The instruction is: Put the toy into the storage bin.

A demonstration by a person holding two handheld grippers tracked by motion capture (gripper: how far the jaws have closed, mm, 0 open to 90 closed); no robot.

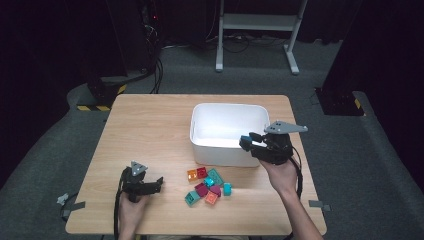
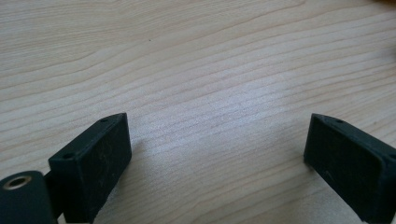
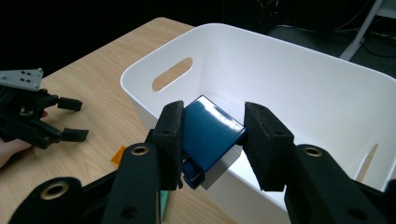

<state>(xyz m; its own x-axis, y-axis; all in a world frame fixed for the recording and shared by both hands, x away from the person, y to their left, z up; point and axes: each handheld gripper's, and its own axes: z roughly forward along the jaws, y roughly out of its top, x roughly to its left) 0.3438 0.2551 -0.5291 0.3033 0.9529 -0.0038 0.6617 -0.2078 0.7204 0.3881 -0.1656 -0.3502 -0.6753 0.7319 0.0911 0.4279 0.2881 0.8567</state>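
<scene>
My right gripper (image 1: 246, 141) is shut on a dark blue block (image 3: 210, 135), which sits tilted between the two pads. It hangs just over the near rim of the white bin (image 1: 227, 106), whose inside wall (image 3: 303, 84) is bare where I see it. Several loose blocks (image 1: 207, 187) in orange, red, teal and magenta lie on the wooden table in front of the bin. My left gripper (image 1: 157, 184) rests low at the table's front left, its jaws (image 2: 218, 122) open wide over bare wood with nothing between them.
The wooden table (image 1: 150, 125) has free room on its left half and behind the left gripper. The bin has a slot handle (image 3: 172, 73) in its end wall. Beyond the table are dark floor and a white metal stand (image 1: 257, 22).
</scene>
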